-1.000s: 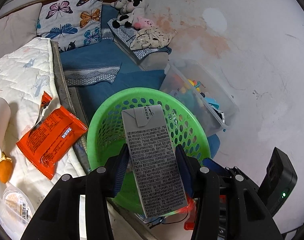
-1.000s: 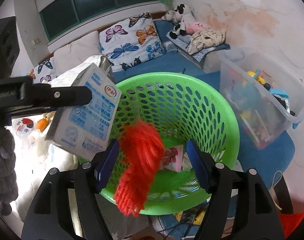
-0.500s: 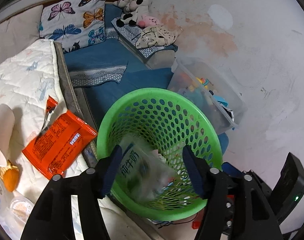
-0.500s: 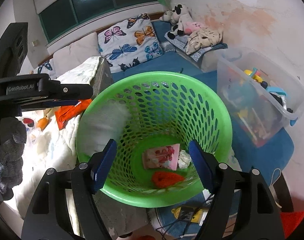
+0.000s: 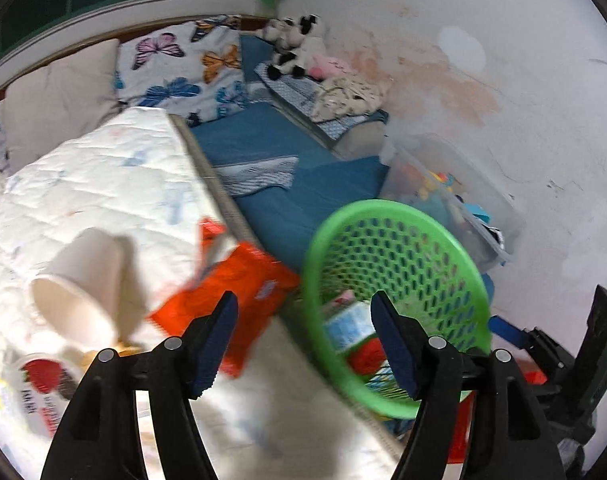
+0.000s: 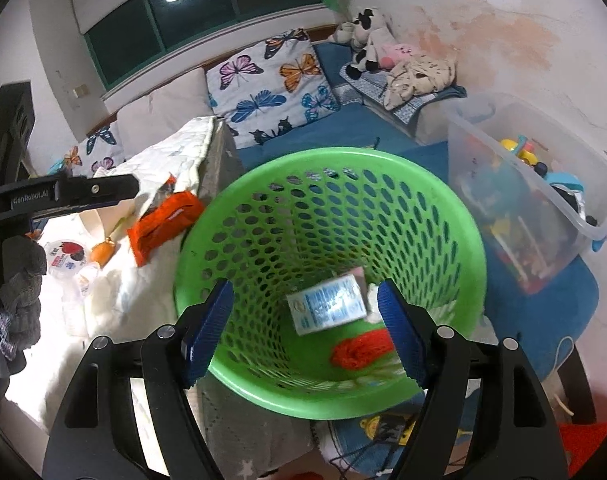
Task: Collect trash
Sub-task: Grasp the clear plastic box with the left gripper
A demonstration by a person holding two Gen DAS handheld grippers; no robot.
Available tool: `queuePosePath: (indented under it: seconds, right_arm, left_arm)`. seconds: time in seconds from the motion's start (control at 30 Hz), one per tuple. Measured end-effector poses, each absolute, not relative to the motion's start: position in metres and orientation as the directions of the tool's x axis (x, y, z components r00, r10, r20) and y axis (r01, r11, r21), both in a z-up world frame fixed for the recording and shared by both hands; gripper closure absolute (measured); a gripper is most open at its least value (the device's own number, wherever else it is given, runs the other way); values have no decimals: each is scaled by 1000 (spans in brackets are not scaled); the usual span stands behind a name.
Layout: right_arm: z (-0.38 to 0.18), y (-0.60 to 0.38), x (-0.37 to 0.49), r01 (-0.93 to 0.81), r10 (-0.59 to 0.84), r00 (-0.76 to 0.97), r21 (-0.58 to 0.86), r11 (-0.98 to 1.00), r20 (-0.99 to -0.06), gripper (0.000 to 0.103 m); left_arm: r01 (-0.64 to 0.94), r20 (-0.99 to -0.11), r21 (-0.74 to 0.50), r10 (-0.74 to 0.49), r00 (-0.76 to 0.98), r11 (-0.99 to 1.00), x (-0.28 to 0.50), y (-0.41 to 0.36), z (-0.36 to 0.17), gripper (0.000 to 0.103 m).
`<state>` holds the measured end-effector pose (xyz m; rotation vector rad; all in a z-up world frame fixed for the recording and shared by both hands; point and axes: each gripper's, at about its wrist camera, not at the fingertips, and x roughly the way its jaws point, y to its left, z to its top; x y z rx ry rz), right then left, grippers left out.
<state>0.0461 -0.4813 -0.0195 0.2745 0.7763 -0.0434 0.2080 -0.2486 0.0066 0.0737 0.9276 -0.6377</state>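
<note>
A green perforated basket (image 6: pixel 263 184) stands beside the bed. Inside it lie a white-blue milk carton (image 6: pixel 326 309) and a red mesh bundle (image 6: pixel 359 350). My right gripper (image 6: pixel 305 330) is open and empty above the basket's near rim. My left gripper (image 5: pixel 303 340) is open and empty, over the bed edge left of the basket (image 5: pixel 443 240). An orange snack wrapper (image 5: pixel 231 292) and a white paper cup (image 5: pixel 79 284) lie on the white quilt (image 5: pixel 103 172). A round lidded cup (image 5: pixel 39 384) sits at the lower left.
A clear plastic bin of toys (image 6: pixel 535 208) stands right of the basket. Butterfly pillows (image 6: pixel 271 84) and plush toys (image 6: pixel 371 48) lie at the back by the wall. The left gripper's arm (image 6: pixel 63 196) reaches in from the left of the right wrist view.
My left gripper let go of the milk carton, which fell into the basket, then swung left toward the bed. My right gripper dropped the red mesh bundle into the basket.
</note>
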Motion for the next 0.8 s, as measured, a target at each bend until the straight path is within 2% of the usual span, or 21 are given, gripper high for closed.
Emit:
queuePosePath:
  seconds: [0.1,0.37,0.7,0.8]
  right_arm:
    - [-19,-472,51,120,74,715,227,966,-695,28]
    - [-17,-456,59,81,110,717,239,968,-688,28]
    - [-18,-437,65,41,146,712,249,968,-686,28]
    - [-20,-431,67,32,153,708,247,968,-690,28]
  left_arm:
    - [536,-761,-185,-465,452,824,202,-225,9,36]
    - [550,-743,-180,-479,467,816,163,-172,7,27]
    - [493,-764,-171,-431,481,853,132,-133,-23,19]
    - [435,-775,-207,-418,473,876,135,-128,-32,19]
